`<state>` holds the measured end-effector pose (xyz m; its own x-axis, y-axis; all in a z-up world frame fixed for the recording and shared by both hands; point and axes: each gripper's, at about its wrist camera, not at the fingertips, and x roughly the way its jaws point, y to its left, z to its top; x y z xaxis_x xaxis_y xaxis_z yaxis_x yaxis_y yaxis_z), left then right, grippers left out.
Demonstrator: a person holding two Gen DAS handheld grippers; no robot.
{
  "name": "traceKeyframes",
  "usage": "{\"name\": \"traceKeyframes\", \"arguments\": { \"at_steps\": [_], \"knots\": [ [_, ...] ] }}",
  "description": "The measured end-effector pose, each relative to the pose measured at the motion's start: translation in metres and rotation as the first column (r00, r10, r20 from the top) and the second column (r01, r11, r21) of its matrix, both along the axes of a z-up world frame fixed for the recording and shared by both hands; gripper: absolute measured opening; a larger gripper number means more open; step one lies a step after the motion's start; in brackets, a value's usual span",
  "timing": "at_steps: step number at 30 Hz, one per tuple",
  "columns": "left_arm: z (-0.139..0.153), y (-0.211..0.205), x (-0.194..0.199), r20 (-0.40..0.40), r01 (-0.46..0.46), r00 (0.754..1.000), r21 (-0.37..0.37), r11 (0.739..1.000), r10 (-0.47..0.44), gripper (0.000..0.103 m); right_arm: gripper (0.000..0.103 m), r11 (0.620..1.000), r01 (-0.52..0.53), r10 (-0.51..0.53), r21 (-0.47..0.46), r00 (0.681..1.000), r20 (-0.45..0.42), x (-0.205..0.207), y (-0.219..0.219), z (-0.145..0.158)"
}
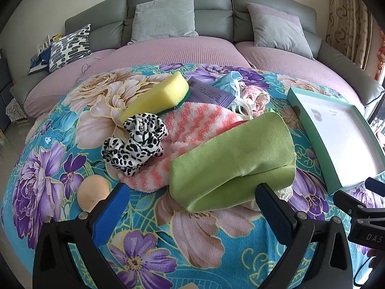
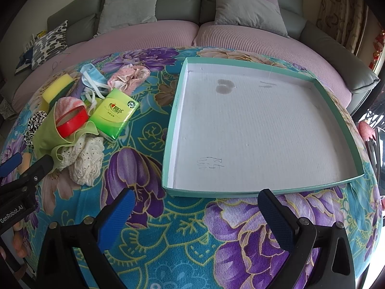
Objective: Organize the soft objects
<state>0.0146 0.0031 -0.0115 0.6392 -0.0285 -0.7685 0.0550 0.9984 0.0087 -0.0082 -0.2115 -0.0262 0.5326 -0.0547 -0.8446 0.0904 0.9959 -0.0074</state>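
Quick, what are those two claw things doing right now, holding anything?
Left gripper: open, holding nothing, its fingers on either side of the green cloth.
Right gripper: open, holding nothing, at the near edge of the teal box.

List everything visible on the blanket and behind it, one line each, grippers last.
tray: 1, teal rim, white inside, right
green cloth: 1, pile front
red tape roll: 1, on green cloth
tissue pack: 1, green, beside tape
sponge: 1, yellow-green, pile rear
striped sock: 1, pink-white, centre
spotted scrunchie: 1, black-white, left
ball: 1, peach, near left
sofa: 1, grey, behind
left hand-held gripper: open
right hand-held gripper: open
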Motion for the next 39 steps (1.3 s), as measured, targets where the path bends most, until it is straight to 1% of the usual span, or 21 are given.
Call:
{"name": "traceKeyframes", "arguments": {
  "at_steps": [4,9,15,25,28,31,34,36,39],
  "knots": [
    [0.0,0.002,0.0,-0.002,-0.003,1.0,-0.012,1.0,0.003,0.103,0.103,1.0,0.0,0.0,0.001,1.0,0.0,0.0,0.0,0.0],
    [0.0,0.001,0.0,-0.005,-0.003,1.0,-0.005,1.0,0.003,0.103,0.103,1.0,0.001,-0.001,0.001,1.0,-0.001,0.0,0.0,-0.001],
    [0.0,0.004,0.001,-0.011,-0.013,1.0,-0.016,1.0,0.013,0.103,0.103,1.0,0.001,-0.001,0.0,1.0,-0.002,0.0,0.0,-0.001],
    [0.003,0.007,0.001,-0.001,-0.021,1.0,-0.023,1.0,0.021,0.103,0.103,1.0,0.001,-0.001,-0.001,1.0,-0.003,0.0,0.0,0.0],
    [0.007,0.011,0.001,0.006,-0.023,1.0,-0.032,0.999,0.023,0.103,0.103,1.0,0.001,-0.001,-0.005,1.0,0.011,-0.001,0.0,0.003],
    [0.022,0.027,-0.003,0.062,-0.081,0.995,-0.052,0.995,0.084,0.103,0.103,1.0,-0.009,0.008,0.012,0.997,0.076,-0.004,0.003,0.017],
    [0.034,0.053,-0.007,0.117,-0.173,0.976,-0.074,0.982,0.181,0.103,0.103,0.999,-0.046,0.043,0.023,0.993,0.113,-0.004,0.013,0.026],
    [0.037,0.068,-0.009,0.141,-0.224,0.963,-0.056,0.973,0.23,0.103,0.103,0.997,-0.073,0.07,0.018,0.99,0.125,-0.002,0.023,0.03],
    [0.038,0.086,-0.01,0.16,-0.27,0.949,-0.036,0.962,0.272,0.103,0.103,0.993,-0.116,0.111,0.031,0.984,0.14,0.002,0.039,0.035]
  ]
}}
